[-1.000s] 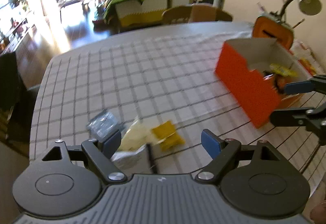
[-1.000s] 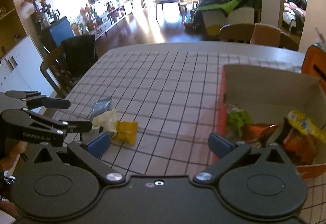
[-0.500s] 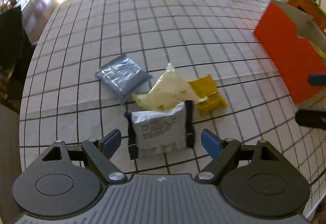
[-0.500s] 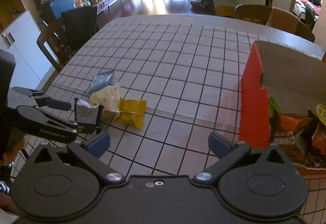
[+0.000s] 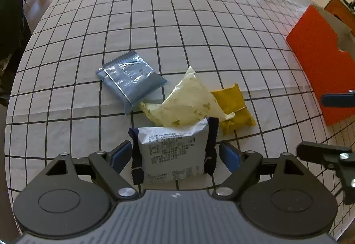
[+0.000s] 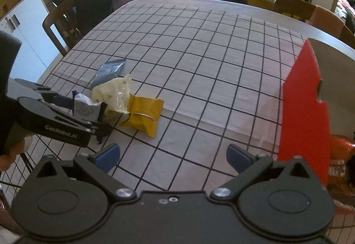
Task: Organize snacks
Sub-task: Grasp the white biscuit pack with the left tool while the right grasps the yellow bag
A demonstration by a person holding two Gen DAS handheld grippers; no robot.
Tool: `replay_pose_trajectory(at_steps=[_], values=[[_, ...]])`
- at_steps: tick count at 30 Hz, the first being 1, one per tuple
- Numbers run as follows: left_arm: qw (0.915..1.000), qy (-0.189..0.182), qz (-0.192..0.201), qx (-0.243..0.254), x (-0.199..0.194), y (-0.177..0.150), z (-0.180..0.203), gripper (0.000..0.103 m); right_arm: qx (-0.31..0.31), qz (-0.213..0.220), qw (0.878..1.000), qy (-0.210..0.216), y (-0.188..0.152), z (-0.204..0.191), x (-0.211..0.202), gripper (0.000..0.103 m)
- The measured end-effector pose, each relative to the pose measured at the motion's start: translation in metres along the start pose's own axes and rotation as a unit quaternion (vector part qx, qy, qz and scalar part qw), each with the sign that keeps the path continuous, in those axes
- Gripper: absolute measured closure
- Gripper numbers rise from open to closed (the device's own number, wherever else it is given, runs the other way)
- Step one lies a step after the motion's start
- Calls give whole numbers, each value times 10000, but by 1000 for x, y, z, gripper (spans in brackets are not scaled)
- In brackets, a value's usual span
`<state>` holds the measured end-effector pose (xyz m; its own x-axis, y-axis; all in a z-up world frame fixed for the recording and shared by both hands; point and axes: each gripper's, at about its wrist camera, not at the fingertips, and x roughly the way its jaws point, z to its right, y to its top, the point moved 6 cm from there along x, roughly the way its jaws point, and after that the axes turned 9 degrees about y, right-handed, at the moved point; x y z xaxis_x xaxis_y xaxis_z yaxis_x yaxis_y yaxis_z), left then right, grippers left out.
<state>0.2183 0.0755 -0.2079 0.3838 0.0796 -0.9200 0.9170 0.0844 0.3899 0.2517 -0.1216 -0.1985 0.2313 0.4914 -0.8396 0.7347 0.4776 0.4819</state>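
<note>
left wrist view looks down along my left tongs (image 5: 174, 155), and the white packet with dark crimped ends (image 5: 173, 153) lies flat on the checked tablecloth (image 5: 155, 22) right between the two blue pads (image 5: 121, 155). the pads stand spread on either side of it, each just beside a dark crimped end, and i cannot tell whether the left pad touches the wrapper; the right one shows a thin gap. the packet's printed face is up, its far edge tucked under the pale cream pouch (image 5: 188, 102), which leans across the pile. beyond that pouch to the left lies the grey-blue foil sachet (image 5: 131, 77), flat, and to the right the mustard-yellow packet (image 5: 233, 108), partly covered by the cream pouch's corner. the orange box (image 5: 317, 62) stands well apart at the right edge of the cloth. my right tongs (image 6: 173, 157) hang over bare grid squares with their pads wide apart and nothing between them; in the right wrist view the yellow packet lies ahead and to the left, and the left tongs with the white packet between their fingers sit further left. the orange box is close on the right there, its open top showing orange snack bags (image 6: 339, 162) already inside.
</note>
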Motion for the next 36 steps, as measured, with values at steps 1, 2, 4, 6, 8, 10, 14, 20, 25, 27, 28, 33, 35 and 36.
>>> replay_pose_trajectory(at_steps=[1,2,4,6,8,10,14,20,25,27,28,33,35,36], values=[[10000,-4,10,-11,0,0,-1,18,-32,-14,10000,14,1,-1,2,1],[10000,-12,17,-31,0,0,-1,21,-91,-34,9999,42,2,-2,4,1],[9999,-51,-2,-102,0,0,-2,26,-268,-84,9996,69,5,-5,9,2],[9998,-60,26,-161,-2,0,-2,31,-466,-147,9988,85,8,-9,15,3],[9997,-78,39,-236,-3,-1,-3,33,-601,-189,9979,122,12,-12,22,5],[9993,-124,50,-355,-5,-3,-6,36,-638,-182,9977,162,17,-15,28,6],[9976,-198,28,-663,-8,-8,-17,46,-529,-179,9980,291,24,-21,39,9],[9940,-213,-22,-1074,-13,-18,-35,47,-377,-207,9989,206,30,-29,60,23],[9928,-222,-39,-1177,-15,-25,-44,47,-346,-217,9991,150,33,-32,68,40],[9923,-240,-32,-1217,-16,-26,-47,47,-407,-254,9988,82,32,-34,71,44],[9922,-250,-26,-1223,-16,-26,-47,47,-440,-286,9986,51,32,-35,73,49],[9921,-273,-8,-1226,-18,-27,-48,47,-509,-270,9983,-40,30,-36,76,55],[9920,-296,-6,-1227,-19,-27,-48,47,-450,-232,9987,-23,30,-34,74,57],[9921,-297,6,-1216,-20,-27,-47,47,-423,-208,9989,-19,30,-33,72,58]])
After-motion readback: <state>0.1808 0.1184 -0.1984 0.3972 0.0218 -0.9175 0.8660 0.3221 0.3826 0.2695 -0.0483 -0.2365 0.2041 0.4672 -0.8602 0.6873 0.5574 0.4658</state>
